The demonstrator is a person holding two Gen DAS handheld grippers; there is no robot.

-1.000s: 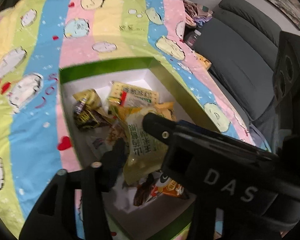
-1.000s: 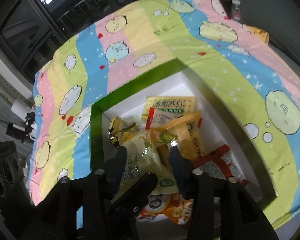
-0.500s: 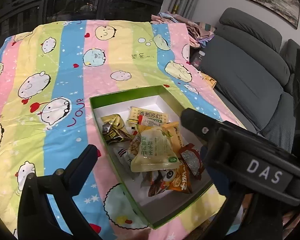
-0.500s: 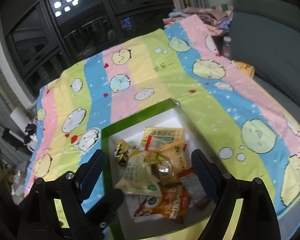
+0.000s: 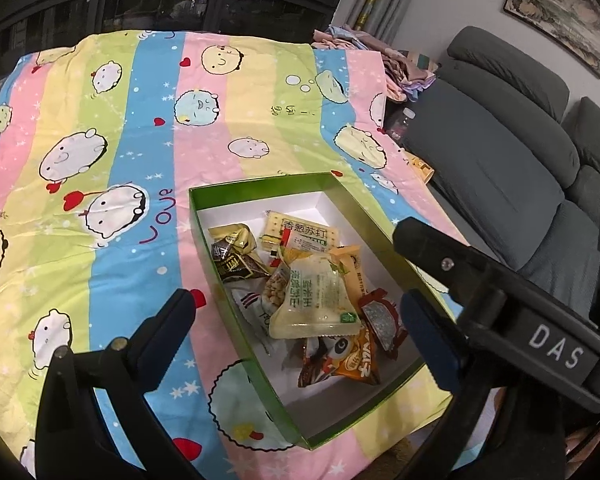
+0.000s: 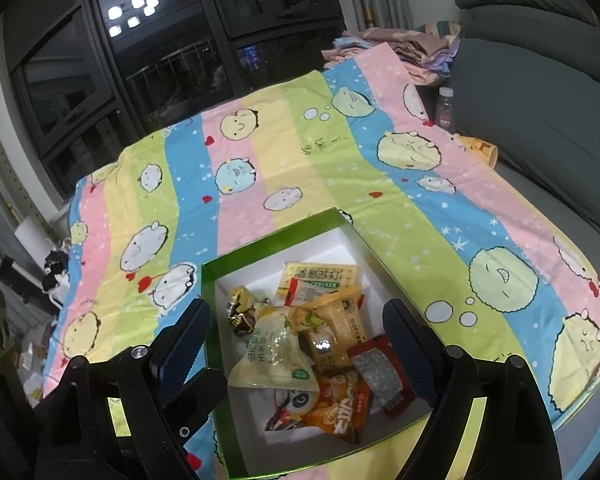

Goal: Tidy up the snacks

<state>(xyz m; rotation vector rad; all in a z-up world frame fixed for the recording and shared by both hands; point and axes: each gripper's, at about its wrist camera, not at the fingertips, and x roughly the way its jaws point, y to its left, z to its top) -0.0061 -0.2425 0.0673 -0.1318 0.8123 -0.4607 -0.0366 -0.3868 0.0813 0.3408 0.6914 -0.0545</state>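
A green box with a white inside (image 5: 260, 179) lies on the striped cartoon sheet and holds several snack packets. A pale yellow-green packet (image 5: 314, 300) tops the pile, above an orange packet (image 5: 348, 360), beside a red one (image 5: 380, 320), with a cracker packet (image 5: 300, 236) at the far end. My left gripper (image 5: 296, 298) hovers above the box, jaws wide open, nothing between its pads. In the right wrist view the same box (image 6: 268, 240) and pale packet (image 6: 272, 356) lie below my right gripper (image 6: 296, 308), also wide open and holding nothing.
A grey sofa (image 5: 500, 152) runs along the right of the sheet, with a small bottle (image 6: 445, 106) and a yellow cup (image 6: 480, 150) in the gap. Folded cloths (image 5: 380, 60) sit at the far corner. A black gripper part marked DAS (image 5: 540, 340) crosses the left wrist view's right side.
Both grippers opened wide, rose and drew back from the box. The pale yellow-green packet, earlier between the right gripper's fingers, now lies free on the pile.
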